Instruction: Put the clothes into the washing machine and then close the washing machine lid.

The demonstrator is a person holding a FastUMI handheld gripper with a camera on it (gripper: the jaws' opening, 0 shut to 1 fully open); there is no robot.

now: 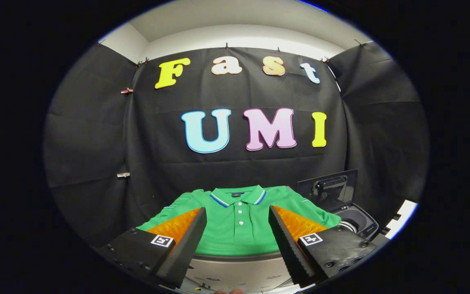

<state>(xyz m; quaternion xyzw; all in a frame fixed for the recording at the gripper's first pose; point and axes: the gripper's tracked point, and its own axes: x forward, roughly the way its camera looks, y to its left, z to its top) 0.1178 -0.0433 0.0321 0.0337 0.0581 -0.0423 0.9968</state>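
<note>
A green polo shirt (239,224) with white buttons and a blue-trimmed collar lies flat on a surface just ahead of my fingers. My gripper (238,220) is open, its fingers spread wide above the shirt's lower part with nothing between them. To the right of the shirt stands a small washing machine (357,222) with its dark lid (329,188) raised upright; the drum opening shows below the lid.
The shirt rests on a grey table (239,269) whose front edge runs below the fingers. Black cloth walls close the booth behind and at both sides. A white strip (402,216) shows at the far right beyond the machine.
</note>
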